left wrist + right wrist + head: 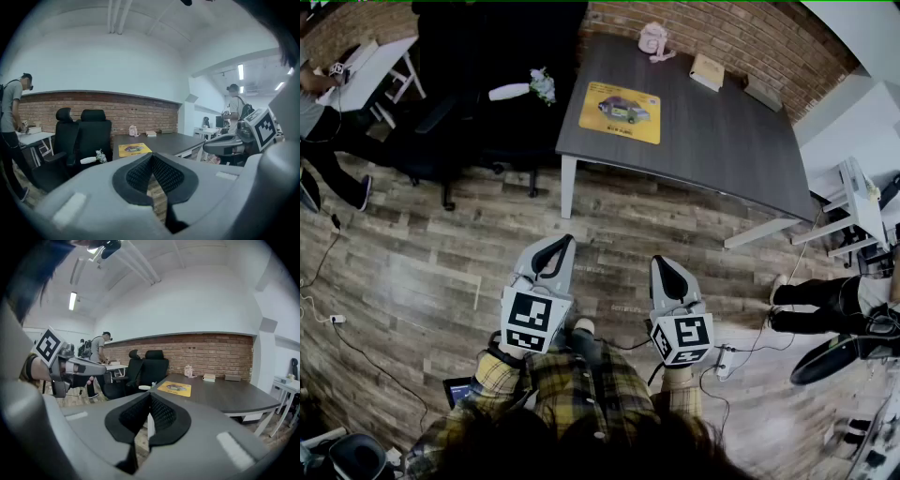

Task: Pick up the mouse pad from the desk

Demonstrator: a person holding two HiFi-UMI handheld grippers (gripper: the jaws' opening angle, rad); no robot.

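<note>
A yellow mouse pad [621, 112] with a car picture lies flat near the left end of the dark grey desk [712, 141]. It also shows small in the left gripper view as the mouse pad [134, 149] and in the right gripper view as the mouse pad [175, 388]. Both grippers are held side by side over the wooden floor, well short of the desk. My left gripper [562, 243] is shut and empty. My right gripper [663, 263] is shut and empty too.
On the desk's far side stand a pink toy [654, 39], a small box [707, 71] and a grey object [762, 93]. Black office chairs [492, 75] stand left of the desk. A white table [366, 70] with a person is far left; a seated person's legs [811, 305] are at right.
</note>
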